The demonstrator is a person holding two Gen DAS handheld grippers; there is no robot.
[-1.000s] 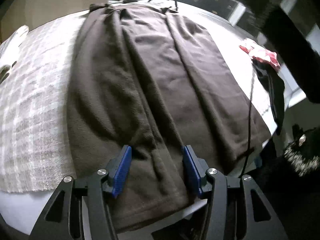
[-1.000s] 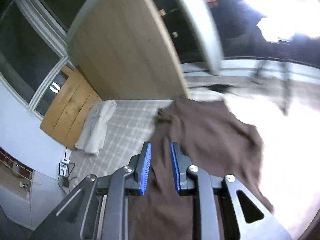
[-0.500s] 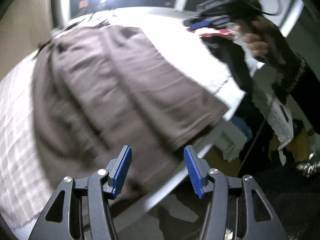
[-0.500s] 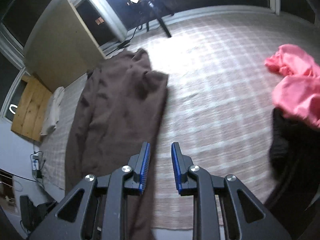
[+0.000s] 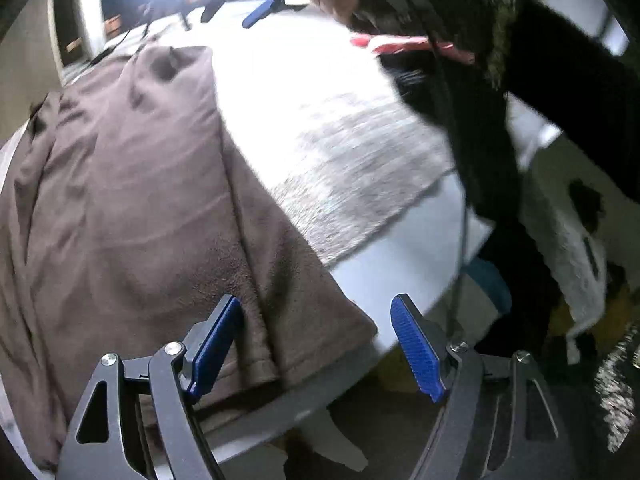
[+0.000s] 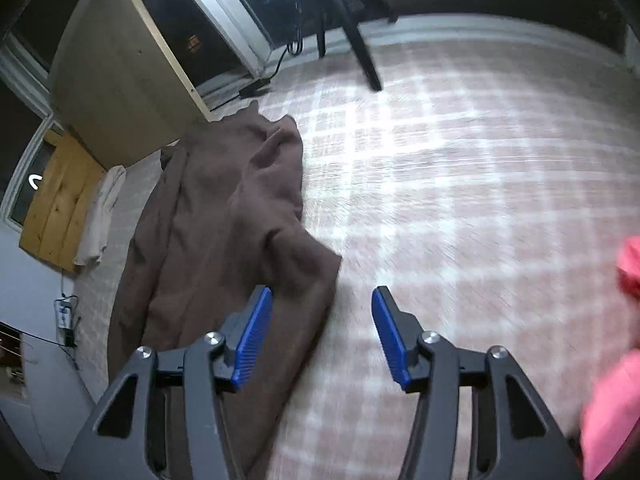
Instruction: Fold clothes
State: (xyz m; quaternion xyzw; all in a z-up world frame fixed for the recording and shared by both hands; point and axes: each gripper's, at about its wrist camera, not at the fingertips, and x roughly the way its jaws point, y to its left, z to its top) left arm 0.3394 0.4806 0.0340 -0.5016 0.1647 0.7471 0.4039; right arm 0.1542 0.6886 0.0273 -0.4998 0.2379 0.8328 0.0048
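Note:
A long brown garment [image 5: 120,200] lies spread on a checked bed cover [image 5: 352,176]; its near end hangs at the bed's edge. My left gripper [image 5: 316,346] is open above that near end, its left pad over the cloth and its right pad past the edge. In the right wrist view the same brown garment [image 6: 208,224] stretches away at left on the checked cover [image 6: 460,184]. My right gripper [image 6: 322,336] is open and empty, its left finger over the garment's right border. Far up in the left wrist view the right gripper [image 5: 260,8] shows in a hand.
A pink garment [image 6: 616,380] lies at the right. A dark garment [image 5: 472,140] and a pink-red one [image 5: 404,44] sit at the bed's right edge beside a black sleeve [image 5: 560,68]. A white cloth [image 6: 100,216], wooden panel [image 6: 60,204] and tripod leg [image 6: 360,52] stand beyond.
Both grippers have opened wider, the right from nearly shut. The left view swung right, off the garment's middle toward the bed edge. The right gripper dropped closer to the garment's right border.

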